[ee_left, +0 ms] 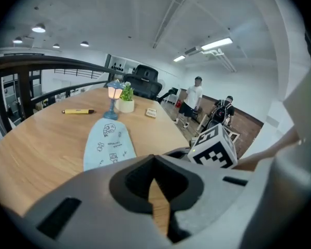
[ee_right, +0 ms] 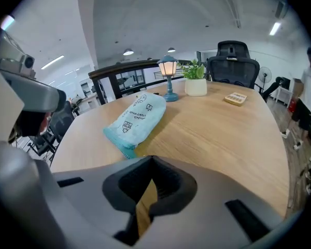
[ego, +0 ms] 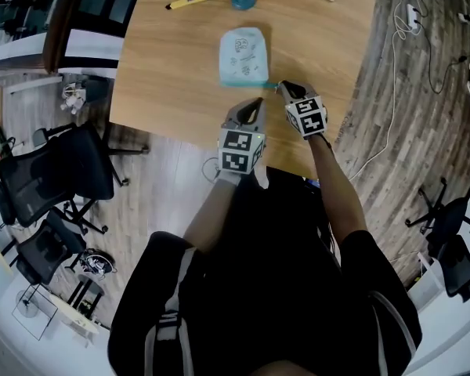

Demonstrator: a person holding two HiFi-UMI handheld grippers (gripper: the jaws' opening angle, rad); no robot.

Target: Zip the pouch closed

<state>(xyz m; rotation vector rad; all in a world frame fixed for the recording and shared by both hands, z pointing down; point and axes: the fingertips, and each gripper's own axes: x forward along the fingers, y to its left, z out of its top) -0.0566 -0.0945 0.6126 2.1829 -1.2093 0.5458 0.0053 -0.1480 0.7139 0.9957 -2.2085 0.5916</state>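
- My left gripper: jaws pressed together at the tips, nothing pinched. Only table wood shows through the slit below the tips.
- My right gripper: same, tips together and empty.
- In the head view both grippers sit side by side over the near edge of the table, pointing away from me. The right one is slightly further forward.
- The right gripper's marker cube shows just right of the left jaws in the left gripper view.
- The pouch is light blue with small cartoon prints. It lies flat on the table just ahead of both grippers, short end toward me.
- In the right gripper view the pouch is ahead and to the left of the jaws, not between them. Its darker teal end is nearest.
- In the head view the right tips are near the pouch's near right corner. I cannot tell if they touch it.
- I can't make out the zip's state.
- Beyond the pouch is a small lamp on a blue base, just past its far end.
- A plant pot stands beside the lamp.
- A calculator lies further right, and a yellow marker lies off to the left.
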